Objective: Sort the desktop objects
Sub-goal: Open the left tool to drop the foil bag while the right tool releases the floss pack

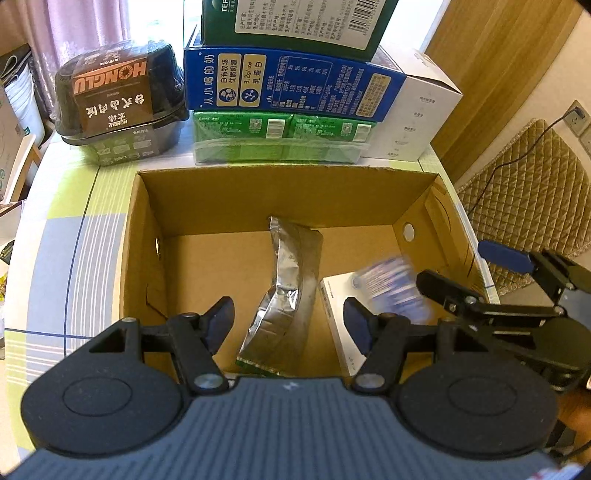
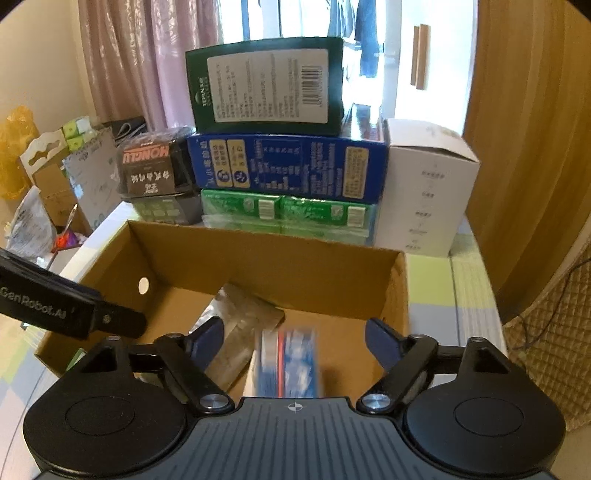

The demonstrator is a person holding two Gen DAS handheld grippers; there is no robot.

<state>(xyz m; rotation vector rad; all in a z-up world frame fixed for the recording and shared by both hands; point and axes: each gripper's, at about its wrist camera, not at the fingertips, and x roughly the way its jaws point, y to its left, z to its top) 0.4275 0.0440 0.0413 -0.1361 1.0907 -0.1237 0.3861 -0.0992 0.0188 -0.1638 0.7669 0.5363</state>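
1. The left tongs (image 1: 290, 326), black with blue pads, stand wide apart with nothing between them, low over the near edge of an open brown cardboard box (image 1: 236, 192).
2. The right tongs (image 2: 295, 341) likewise gape wide and hold nothing. In the left wrist view they reach in over the box's right wall (image 1: 491, 273).
3. A crumpled silver foil pouch with a green printed end (image 1: 284, 291) lies on the box floor, running from the back wall toward the near edge; it sits between the left tongs' fingers in that view, but below them and apart.
4. A flat white carton (image 1: 338, 325) lies on the box floor just right of the pouch.
5. A blue-and-white packet (image 2: 290, 363), blurred, is over the white carton, directly below the open right tongs; whether it rests on the carton cannot be told.
6. The box stands on a desk covered with a pale green and grey checked cloth (image 1: 81, 236).
7. Behind the box are a black ready-meal tub with a brown label (image 1: 118, 107) and a stack: a green shrink-wrapped pack (image 1: 280, 138), a blue milk carton (image 1: 291, 83) and a dark green carton (image 1: 295, 22). A white carton (image 1: 417, 114) stands beside them.
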